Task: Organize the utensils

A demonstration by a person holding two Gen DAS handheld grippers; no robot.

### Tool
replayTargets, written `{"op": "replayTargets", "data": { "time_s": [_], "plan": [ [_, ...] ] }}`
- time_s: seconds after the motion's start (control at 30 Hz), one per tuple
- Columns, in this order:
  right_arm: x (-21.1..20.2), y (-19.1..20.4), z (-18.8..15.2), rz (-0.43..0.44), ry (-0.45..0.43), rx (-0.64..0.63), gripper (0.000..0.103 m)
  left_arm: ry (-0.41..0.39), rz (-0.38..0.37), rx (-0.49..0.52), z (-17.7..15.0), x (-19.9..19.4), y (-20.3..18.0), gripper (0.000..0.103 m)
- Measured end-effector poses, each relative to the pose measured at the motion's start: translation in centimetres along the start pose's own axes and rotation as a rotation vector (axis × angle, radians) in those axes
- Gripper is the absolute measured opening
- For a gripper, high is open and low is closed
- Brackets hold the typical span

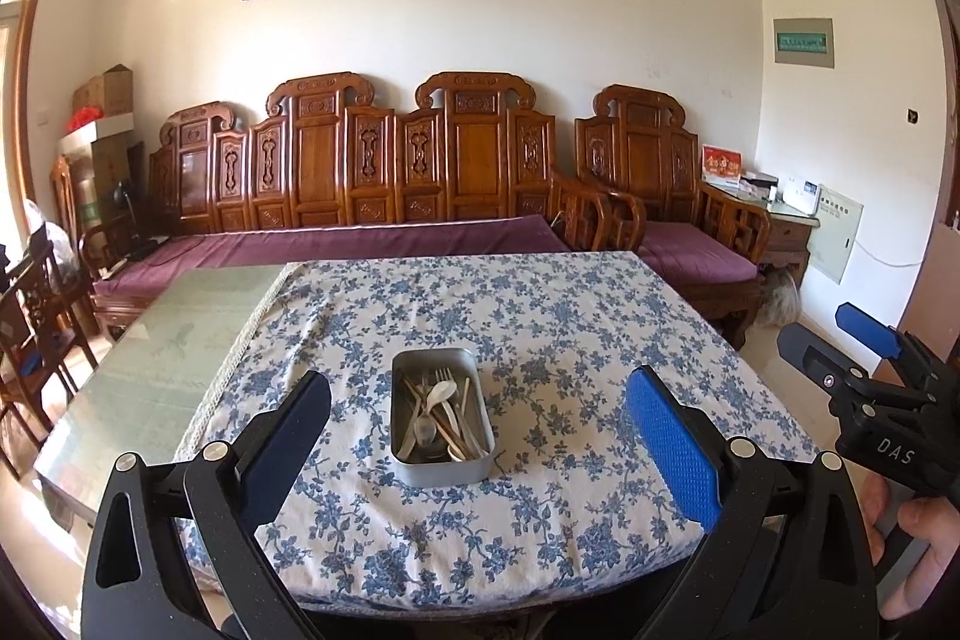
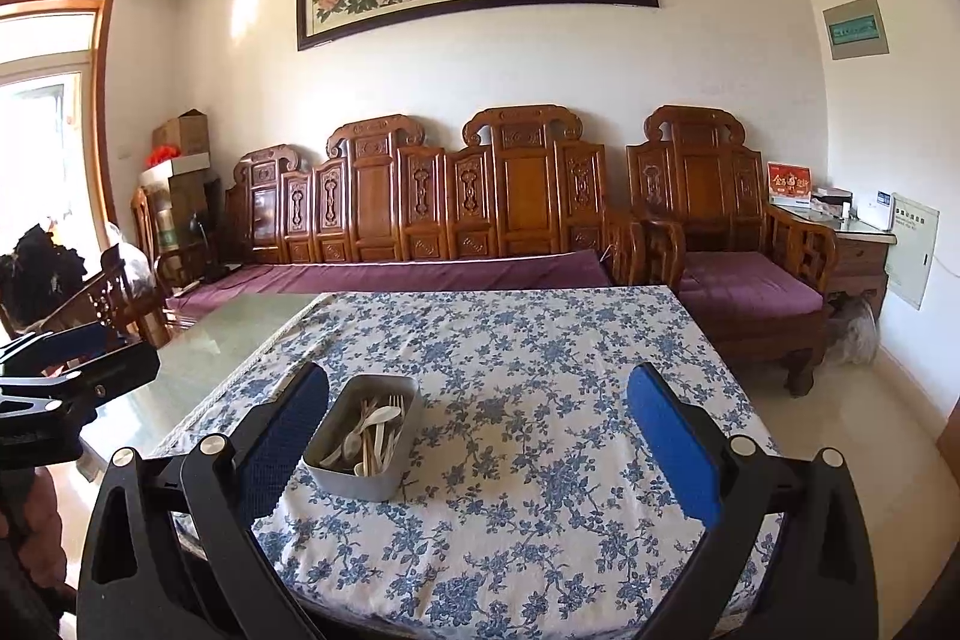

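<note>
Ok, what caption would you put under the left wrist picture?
Open left gripper above a metal tin of utensils on a flowery tablecloth.

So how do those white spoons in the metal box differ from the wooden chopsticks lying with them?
The white spoons are pale and widen into rounded bowls; the chopsticks are brown, thin and straight along their length. The spoons lie at mixed angles, while the chopsticks run roughly lengthwise along the tin. Both are jumbled loose in the same tin with a fork, untouched by either gripper.
</note>
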State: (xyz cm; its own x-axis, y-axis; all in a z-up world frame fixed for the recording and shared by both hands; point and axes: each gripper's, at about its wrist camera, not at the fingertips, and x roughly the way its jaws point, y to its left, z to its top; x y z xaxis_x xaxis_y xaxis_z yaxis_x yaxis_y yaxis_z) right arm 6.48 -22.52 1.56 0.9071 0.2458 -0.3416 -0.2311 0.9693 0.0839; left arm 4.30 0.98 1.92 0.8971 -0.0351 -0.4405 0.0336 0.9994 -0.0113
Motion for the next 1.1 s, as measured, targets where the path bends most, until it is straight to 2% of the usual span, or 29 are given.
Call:
{"op": "replayTargets", "data": {
  "time_s": [1.1],
  "plan": [
    [-0.12,0.81,0.34,0.013,-0.001,-0.002,0.100,0.004,0.009,-0.007,-0.35,0.41,0.03,0.095]
  ]
}}
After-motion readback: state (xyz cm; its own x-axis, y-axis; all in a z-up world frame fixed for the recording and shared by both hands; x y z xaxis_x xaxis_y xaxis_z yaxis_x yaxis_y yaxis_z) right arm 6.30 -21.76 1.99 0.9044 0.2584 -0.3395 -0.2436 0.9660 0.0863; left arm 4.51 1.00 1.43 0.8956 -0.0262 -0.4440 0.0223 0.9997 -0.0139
